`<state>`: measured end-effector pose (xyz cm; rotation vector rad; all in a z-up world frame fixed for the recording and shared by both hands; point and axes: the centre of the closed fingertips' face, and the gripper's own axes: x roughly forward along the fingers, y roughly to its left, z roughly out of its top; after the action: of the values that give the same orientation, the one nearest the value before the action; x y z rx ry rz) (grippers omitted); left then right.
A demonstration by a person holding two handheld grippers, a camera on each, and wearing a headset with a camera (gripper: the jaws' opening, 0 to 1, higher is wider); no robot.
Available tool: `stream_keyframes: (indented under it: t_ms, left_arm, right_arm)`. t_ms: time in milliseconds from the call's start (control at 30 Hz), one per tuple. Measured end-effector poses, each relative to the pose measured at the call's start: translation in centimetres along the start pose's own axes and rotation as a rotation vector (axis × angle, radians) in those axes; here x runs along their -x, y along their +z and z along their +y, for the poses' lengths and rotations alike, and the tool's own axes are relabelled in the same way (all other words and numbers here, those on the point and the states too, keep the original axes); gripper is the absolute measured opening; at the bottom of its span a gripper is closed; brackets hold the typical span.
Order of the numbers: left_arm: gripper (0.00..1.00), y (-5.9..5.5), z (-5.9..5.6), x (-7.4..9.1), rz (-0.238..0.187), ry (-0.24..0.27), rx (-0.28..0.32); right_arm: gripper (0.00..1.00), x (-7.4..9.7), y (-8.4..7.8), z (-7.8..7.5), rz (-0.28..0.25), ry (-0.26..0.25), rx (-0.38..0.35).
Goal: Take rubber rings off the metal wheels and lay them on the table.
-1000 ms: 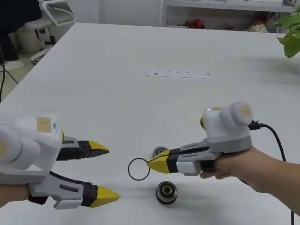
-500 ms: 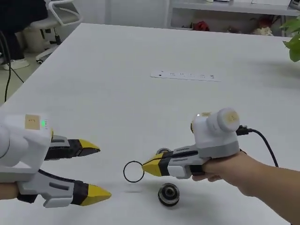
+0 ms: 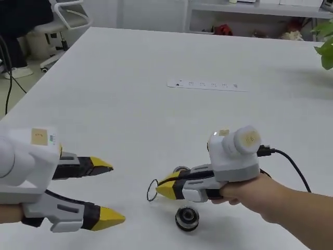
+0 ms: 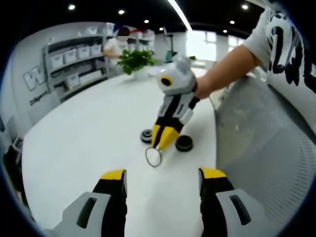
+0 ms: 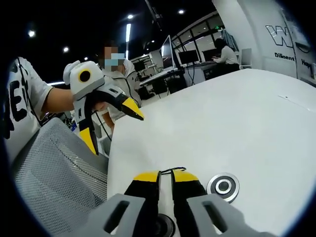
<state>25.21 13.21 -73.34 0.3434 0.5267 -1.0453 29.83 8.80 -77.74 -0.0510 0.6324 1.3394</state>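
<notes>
Pinching thin round rubber ring [image 3: 151,190], right gripper [image 3: 161,188] hovers

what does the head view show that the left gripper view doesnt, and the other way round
Head view: the power strip on the table and an office chair. Left gripper view: ceiling lights and the person's printed sleeve. Both: the right gripper shut on a rubber ring, two metal wheels beside it, and the open left gripper.
</notes>
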Motion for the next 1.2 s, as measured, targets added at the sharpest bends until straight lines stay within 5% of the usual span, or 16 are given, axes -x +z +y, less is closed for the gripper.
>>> stream_keyframes:
  t_ms: [433, 1200]
  left_arm:
    - [0.59, 0.3, 0.0, -0.5, -0.001, -0.007, -0.005]
    - [0.59, 2.3, -0.1, -2.3, -0.014, -0.04, -0.043]
  right_arm:
    - [0.2, 1.5, 0.9, 0.1, -0.042, -0.011, -0.005]
    - [0.29, 6.1, 2.7, 0.1, -0.128, -0.034, -0.026]
